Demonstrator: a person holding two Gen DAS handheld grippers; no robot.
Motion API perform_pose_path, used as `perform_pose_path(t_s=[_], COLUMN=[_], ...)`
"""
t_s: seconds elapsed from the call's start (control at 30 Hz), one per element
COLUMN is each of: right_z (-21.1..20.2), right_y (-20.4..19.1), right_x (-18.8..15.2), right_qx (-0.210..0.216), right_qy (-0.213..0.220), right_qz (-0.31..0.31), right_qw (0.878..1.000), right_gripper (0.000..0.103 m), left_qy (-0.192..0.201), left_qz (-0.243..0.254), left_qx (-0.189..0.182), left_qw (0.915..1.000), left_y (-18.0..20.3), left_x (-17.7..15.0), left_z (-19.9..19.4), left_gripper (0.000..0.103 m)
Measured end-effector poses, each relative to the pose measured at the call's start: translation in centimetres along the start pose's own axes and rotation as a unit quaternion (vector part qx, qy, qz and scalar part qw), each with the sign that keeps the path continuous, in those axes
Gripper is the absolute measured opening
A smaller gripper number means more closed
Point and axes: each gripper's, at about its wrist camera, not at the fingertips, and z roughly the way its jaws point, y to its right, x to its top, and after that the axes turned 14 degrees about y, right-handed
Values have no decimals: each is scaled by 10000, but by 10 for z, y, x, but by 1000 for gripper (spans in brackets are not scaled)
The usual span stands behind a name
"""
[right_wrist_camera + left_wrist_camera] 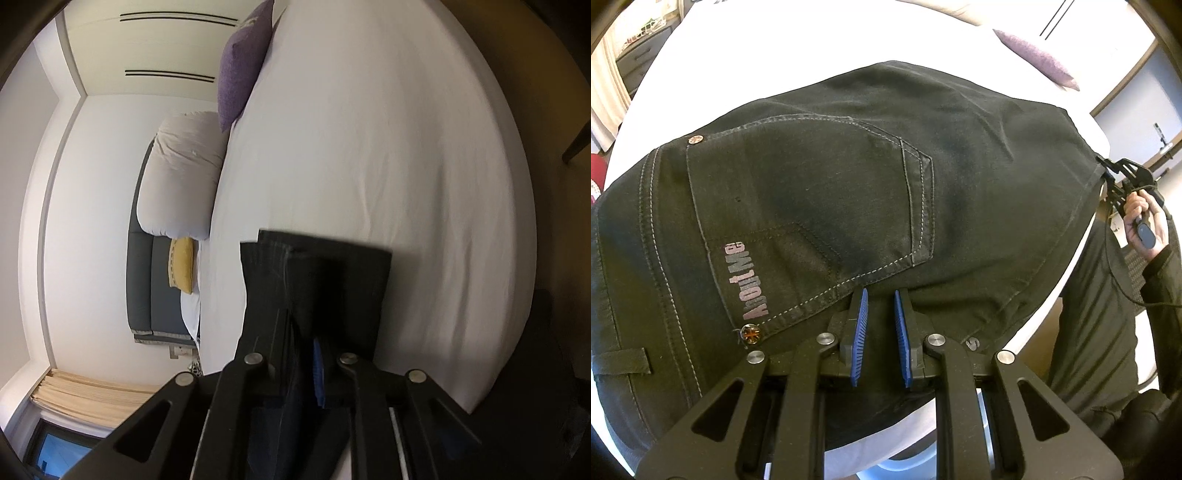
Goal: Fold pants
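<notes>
The left wrist view shows the black pants [849,192] spread on the white bed [820,55], back pocket [812,206] up, the left tongs [881,314] released just above them. Only the right wrist view shows the right tongs [301,339] clenched on the pants' hem [317,273]; the grasped fabric hides their pads.

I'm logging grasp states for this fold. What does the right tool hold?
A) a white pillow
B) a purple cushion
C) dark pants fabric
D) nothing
C: in the right wrist view, the right tool is clamped on a fold of the black denim pants above the white bed sheet.
</notes>
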Motion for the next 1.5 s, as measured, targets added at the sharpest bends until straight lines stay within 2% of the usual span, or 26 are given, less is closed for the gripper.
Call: perform_pose_path(t_s=[0.07,0.37,0.7,0.83,0.9,0.93,0.97,1.0,1.07,1.17,1.23,1.3,1.5], right_z=[-8,-23,-23,-12,-19,-25,-34,-46,-59,-74,-78,-80,-63], right_y=[10,25,24,27,17,8,-2,-16,-33,-55,-60,-56,-35], right_x=[7,12,14,17,20,20,20,19,14,-13,-46,-81,-153], right_qx=[-131,-328,-465,-483,-591,-716,-899,-1150,-1051,-688,-273,-61,81], right_qy=[17,71,106,-120,-107,24,204,429,457,-133,-855,-1477,-2471], right_qz=[-44,42,87,-168,-422,-660,-941,-1282,-1540,-1782,-1672,-1453,-734], right_qw=[9999,9994,9988,9986,9973,9952,9913,9841,9814,9815,9818,9783,9662], right_gripper=[4,3,3,3,12,25,51,60,62,61,51,44,43], left_qy=[-8,-123,-57,40,89,114,136,154,180,216,236,247,256], left_qz=[3,176,92,10,-59,-98,-123,-135,-133,-191,-220,-246,-220], left_qx=[30,103,3,-72,-114,-128,-138,-142,-156,-199,-230,-248,-253], left_qw=[10000,9997,9999,10000,9999,9998,9997,9997,9996,9994,9992,9991,9991], left_y=[3,14,7,-1,-6,-9,-11,-12,-14,-18,-20,-22,-25], left_x=[1,7,5,0,-2,-3,-4,-6,-8,-10,-10,-11,-10], left_z=[0,2,1,-2,-5,-6,-7,-7,-9,-11,-12,-14,-17], left_gripper=[15,15,15,15,15,15,15,15,15,15,15,15,15])
